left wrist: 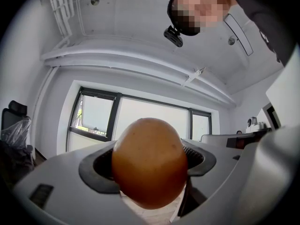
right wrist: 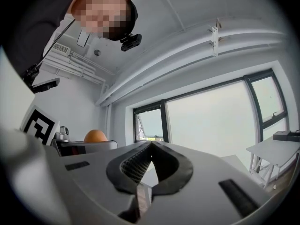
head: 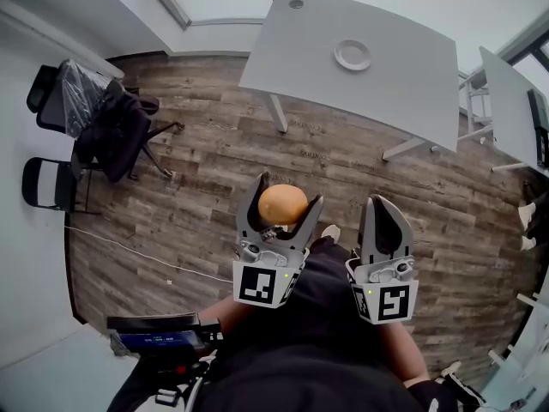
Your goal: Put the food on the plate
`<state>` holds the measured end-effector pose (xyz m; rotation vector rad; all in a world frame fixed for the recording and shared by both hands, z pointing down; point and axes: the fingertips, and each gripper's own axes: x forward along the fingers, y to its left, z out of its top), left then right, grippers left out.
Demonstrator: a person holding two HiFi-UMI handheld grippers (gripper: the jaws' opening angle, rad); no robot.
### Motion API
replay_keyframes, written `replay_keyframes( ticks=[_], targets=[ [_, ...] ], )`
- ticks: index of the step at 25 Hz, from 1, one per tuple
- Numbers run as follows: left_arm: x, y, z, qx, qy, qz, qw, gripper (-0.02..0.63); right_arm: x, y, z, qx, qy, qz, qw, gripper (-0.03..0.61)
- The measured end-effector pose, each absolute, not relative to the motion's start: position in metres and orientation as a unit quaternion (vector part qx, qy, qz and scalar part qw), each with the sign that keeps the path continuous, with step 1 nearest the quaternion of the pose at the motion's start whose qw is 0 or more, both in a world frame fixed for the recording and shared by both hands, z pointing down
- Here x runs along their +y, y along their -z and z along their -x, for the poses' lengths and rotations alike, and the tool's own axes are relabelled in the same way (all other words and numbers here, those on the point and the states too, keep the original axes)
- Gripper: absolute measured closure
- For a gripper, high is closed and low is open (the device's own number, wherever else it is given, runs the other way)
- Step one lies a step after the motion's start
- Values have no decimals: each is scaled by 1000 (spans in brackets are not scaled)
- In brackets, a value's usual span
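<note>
A smooth, round orange-brown piece of food point(head: 283, 204) sits between the jaws of my left gripper point(head: 288, 194), which is shut on it and held level above the wooden floor. In the left gripper view the food point(left wrist: 149, 168) fills the gap of the left gripper point(left wrist: 150, 170), with both pads pressing its sides. My right gripper point(head: 383, 204) is beside it on the right, shut and empty; its tips meet in the right gripper view point(right wrist: 151, 145), where the food point(right wrist: 95, 136) shows at the left. A white plate point(head: 352, 55) lies on the white table point(head: 395, 84) far ahead.
Black chairs point(head: 103, 118) draped with clothing stand at the left wall. A second white table point(head: 515, 110) stands at the right. Wooden floor point(head: 214, 170) lies between me and the table. A dark device point(head: 159, 342) is near my lower left.
</note>
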<state>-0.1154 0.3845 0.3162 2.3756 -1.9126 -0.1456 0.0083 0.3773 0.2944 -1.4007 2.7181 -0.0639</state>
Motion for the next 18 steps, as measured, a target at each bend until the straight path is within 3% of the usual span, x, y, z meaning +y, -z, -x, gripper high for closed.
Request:
replay_keyframes(
  ticks=[18],
  targets=[
    [381, -321, 83, -644, 49, -761, 50, 235, 370, -304, -53, 893, 18, 449, 28, 581]
  ],
)
